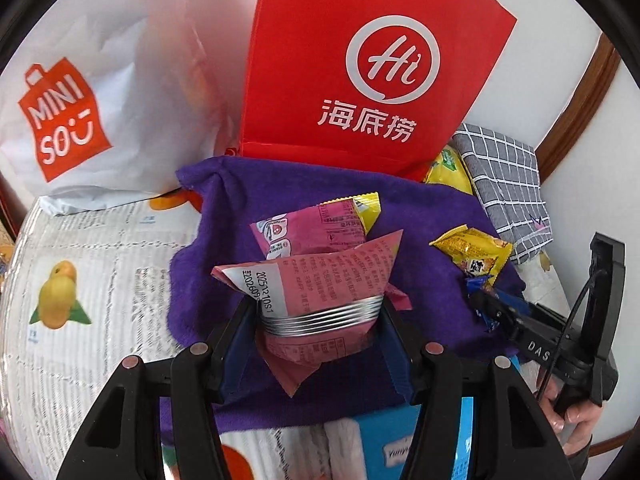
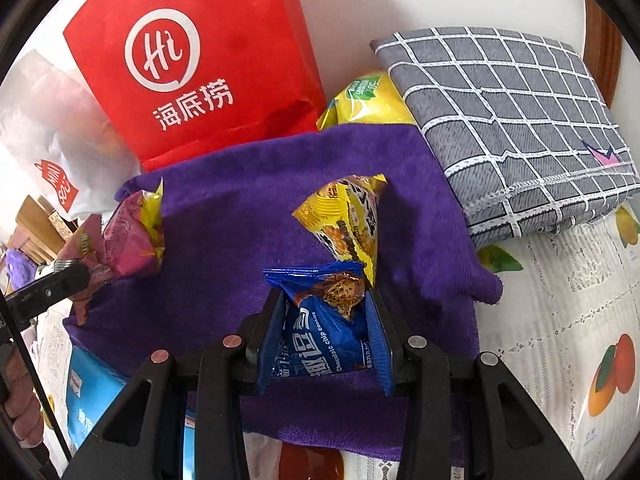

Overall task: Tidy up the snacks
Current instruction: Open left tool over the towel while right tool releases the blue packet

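My left gripper point(image 1: 318, 314) is shut on a pink snack packet point(image 1: 320, 280), pressing on its silver crimped band, just above the purple towel point(image 1: 224, 240). A second pink packet point(image 1: 316, 228) with a yellow end lies on the towel behind it. In the right wrist view, my right gripper point(image 2: 326, 300) is shut on a blue chocolate chip cookie packet point(image 2: 324, 332) over the same towel point(image 2: 240, 208). A yellow snack packet point(image 2: 348, 220) lies just beyond it. The left gripper's fingers point(image 2: 52, 280) show at the left edge with the pink packets point(image 2: 132, 236).
A red bag point(image 1: 360, 60) stands behind the towel, with a white shopping bag point(image 1: 100, 80) to its left. A folded grey checked cloth point(image 2: 512, 120) and a yellow-green pouch point(image 2: 368, 100) lie at the back right. A blue box point(image 2: 92, 392) sits at the towel's front edge on a fruit-print tablecloth point(image 2: 560, 320).
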`<state>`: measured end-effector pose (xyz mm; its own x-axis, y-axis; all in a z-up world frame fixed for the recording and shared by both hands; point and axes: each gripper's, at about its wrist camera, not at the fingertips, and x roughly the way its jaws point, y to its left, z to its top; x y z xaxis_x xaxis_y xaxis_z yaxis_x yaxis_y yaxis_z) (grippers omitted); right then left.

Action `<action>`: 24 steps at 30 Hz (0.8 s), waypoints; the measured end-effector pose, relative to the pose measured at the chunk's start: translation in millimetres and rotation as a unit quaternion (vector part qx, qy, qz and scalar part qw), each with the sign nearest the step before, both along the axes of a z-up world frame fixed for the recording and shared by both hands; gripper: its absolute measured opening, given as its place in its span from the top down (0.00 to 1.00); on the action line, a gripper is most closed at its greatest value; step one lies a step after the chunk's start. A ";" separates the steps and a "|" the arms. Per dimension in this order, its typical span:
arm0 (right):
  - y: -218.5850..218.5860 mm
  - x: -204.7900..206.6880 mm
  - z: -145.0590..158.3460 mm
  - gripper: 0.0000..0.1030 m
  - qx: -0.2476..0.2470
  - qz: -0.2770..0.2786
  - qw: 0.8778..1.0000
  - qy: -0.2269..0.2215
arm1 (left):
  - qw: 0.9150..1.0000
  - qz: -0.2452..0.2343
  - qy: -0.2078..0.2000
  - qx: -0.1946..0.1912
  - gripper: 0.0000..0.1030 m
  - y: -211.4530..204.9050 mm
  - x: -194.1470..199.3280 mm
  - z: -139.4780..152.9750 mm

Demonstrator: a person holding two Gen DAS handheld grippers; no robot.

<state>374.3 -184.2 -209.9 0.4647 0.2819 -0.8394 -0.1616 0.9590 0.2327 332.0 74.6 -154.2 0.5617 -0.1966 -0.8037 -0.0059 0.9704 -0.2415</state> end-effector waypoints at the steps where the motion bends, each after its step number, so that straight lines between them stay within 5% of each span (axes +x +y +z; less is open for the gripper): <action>1: -0.1 0.4 -1.0 0.61 0.000 0.000 1.000 0.001 | 1.000 -0.001 0.000 -0.002 0.45 -0.8 2.5 -0.9; 10: 3.1 2.4 -2.9 0.59 -0.011 0.005 1.000 0.003 | 1.000 0.003 0.013 -0.002 0.43 -6.6 11.6 -10.6; 17: 3.7 -4.1 12.5 0.37 0.004 0.014 1.000 -0.026 | 0.999 0.020 0.034 0.024 0.31 -2.5 4.0 -8.9; 24: -3.3 -22.7 42.1 0.35 0.012 0.012 0.998 -0.057 | 0.999 0.028 0.026 0.039 0.26 0.2 -21.9 9.4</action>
